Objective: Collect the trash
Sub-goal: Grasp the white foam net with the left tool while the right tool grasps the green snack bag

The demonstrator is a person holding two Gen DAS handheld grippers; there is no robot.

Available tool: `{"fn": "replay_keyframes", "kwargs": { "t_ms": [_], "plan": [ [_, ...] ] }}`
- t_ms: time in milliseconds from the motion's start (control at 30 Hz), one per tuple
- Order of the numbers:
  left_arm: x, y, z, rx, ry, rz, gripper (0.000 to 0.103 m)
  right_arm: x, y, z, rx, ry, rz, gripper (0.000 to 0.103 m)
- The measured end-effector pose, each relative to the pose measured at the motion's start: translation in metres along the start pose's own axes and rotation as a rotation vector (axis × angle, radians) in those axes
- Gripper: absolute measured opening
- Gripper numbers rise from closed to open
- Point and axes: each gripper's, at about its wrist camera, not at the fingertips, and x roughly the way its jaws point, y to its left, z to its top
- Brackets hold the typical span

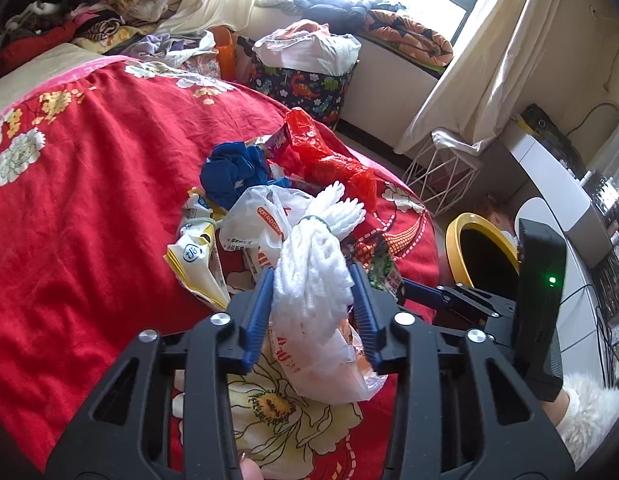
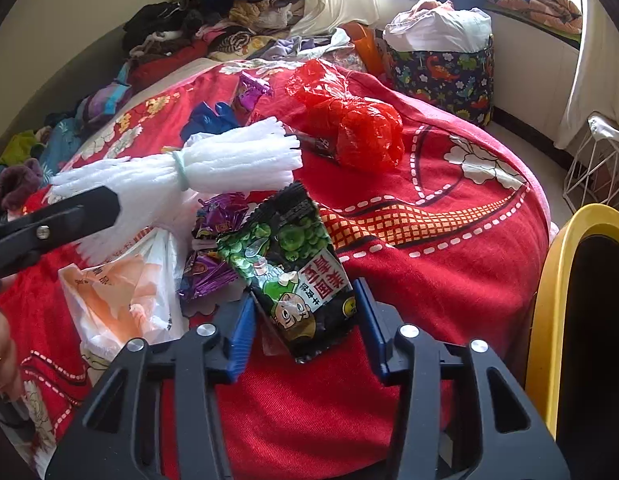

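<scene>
Left gripper (image 1: 312, 280) pinches the foam net (image 1: 309, 276); right gripper (image 2: 305, 312) pinches the snack bag (image 2: 297, 276), both near the bed's (image 2: 449, 264) corner by the yellow bin (image 2: 549, 320). Red bag (image 2: 361, 128), white bag (image 1: 261, 220) and purple wrappers (image 2: 211, 252) remain uncollected. Judged early stage.

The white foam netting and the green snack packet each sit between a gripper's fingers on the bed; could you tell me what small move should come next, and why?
Probably lift both and swing toward the yellow-rimmed bin. The left gripper pinches the white foam netting, the right gripper brackets the green snack packet, and the bin stands open just beside the red bedspread.
</scene>
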Motion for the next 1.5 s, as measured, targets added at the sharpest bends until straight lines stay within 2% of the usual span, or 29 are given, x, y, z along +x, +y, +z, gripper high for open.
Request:
{"fn": "replay_keyframes", "kwargs": {
  "t_ms": [167,333,533,833,1100,1500],
  "plan": [
    [-0.002,0.004,0.001,-0.019,-0.011,0.003,0.018,-0.012,-0.01,-0.008,0.05,-0.022,0.027,0.041],
    [-0.008,0.005,0.004,-0.033,-0.044,0.009,0.013,-0.025,-0.018,-0.012,0.081,-0.049,0.051,0.04],
    [-0.02,0.0,0.01,-0.027,-0.094,0.007,0.012,-0.039,-0.016,-0.014,0.074,-0.092,0.052,0.034],
    [-0.032,-0.011,0.018,-0.005,-0.131,-0.007,0.012,-0.054,-0.008,-0.01,0.057,-0.139,0.061,0.033],
    [-0.037,-0.022,0.021,0.022,-0.141,-0.023,0.012,-0.074,-0.012,-0.004,0.075,-0.192,0.053,0.033],
    [-0.041,-0.045,0.022,0.069,-0.154,-0.038,0.012,-0.099,-0.039,-0.003,0.133,-0.25,0.013,0.033]
  ]
}}
